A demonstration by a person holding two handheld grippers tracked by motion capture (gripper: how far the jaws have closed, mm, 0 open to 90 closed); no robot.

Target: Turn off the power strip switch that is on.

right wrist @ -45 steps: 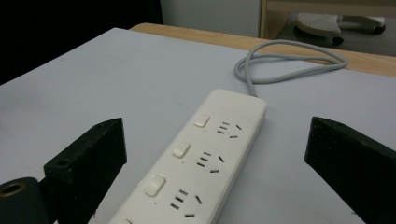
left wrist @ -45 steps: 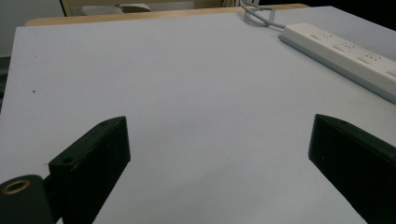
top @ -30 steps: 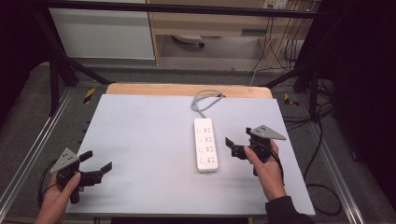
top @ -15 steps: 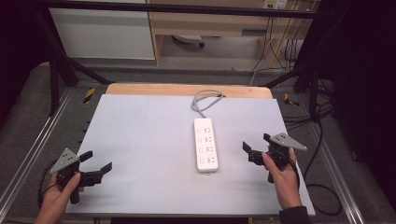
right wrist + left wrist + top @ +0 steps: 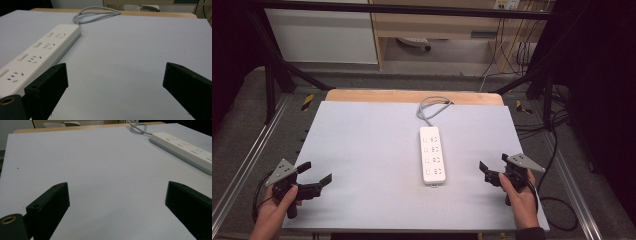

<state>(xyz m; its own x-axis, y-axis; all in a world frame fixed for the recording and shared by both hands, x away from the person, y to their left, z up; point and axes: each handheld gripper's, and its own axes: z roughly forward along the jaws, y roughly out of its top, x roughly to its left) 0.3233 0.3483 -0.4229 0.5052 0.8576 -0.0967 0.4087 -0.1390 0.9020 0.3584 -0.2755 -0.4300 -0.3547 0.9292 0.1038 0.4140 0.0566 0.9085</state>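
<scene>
White plastic: long power strip (image 5: pixel 432 155) with four socket groups lies mid-bench (image 5: pixel 362 150), grey cord (image 5: pixel 432 106) looped at the far end.
High view: left claw (image 5: pixel 317 175) and right claw (image 5: pixel 490 170) both spread, empty, near corners.
Left gripper view: matte black jaws wide apart; strip (image 5: pixel 185 150) far right.
Right gripper view: jaws wide apart; strip (image 5: pixel 37 55) just left.

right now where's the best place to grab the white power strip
Probably across the narrow width of the long white plastic power strip, near its middle, from above. It lies flat, so only its long side edges offer opposing faces. The open right gripper is nearer.
</scene>
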